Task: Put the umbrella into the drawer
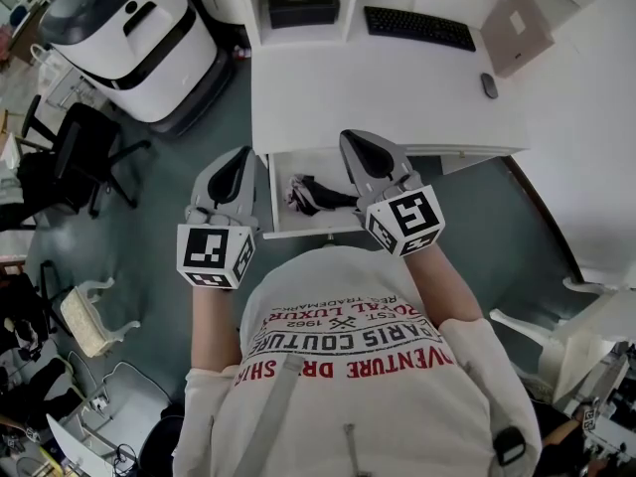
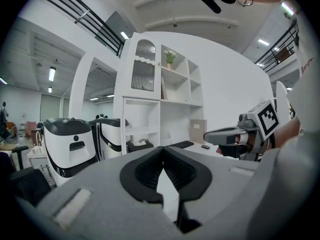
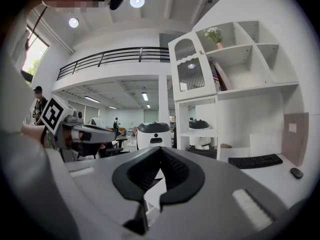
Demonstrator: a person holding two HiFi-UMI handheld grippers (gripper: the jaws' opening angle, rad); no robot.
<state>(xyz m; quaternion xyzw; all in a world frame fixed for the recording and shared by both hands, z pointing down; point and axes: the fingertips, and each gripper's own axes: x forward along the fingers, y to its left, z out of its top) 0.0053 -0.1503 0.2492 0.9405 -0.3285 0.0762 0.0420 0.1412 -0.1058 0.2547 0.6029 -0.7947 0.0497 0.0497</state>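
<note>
Both grippers are closed and empty. The left gripper [image 2: 163, 151] has its black ribbed pads meeting at the tips, with only a white sliver of the desk's side showing through the gap lower down. The right gripper [image 3: 161, 151] has its tips pressed together the same way, and nothing is between them. Each is a smooth grey plastic shell with curved black pads and a cube of square markers at the back. They are held side by side, near level, in front of a person in a white printed T-shirt. The umbrella [image 1: 313, 195] lies folded in the open drawer [image 1: 308, 229] under the desk [image 1: 397, 87] — a crumpled dark bundle with a touch of pink and white at its left end and a black shaft running right. From the head view the right gripper covers the drawer's right part and the left gripper sits just off its left edge; neither has hold of the umbrella. The desk is flat, matt white, and carries a black keyboard [image 1: 415, 28], a small dark mouse [image 1: 489, 85] and a brown board [image 1: 517, 33], with a black box [image 1: 303, 10] in a cubby behind. To the left stand a rounded white-and-black machine [image 1: 134, 28] and a black chair [image 1: 79, 157] on the grey-green floor.
</note>
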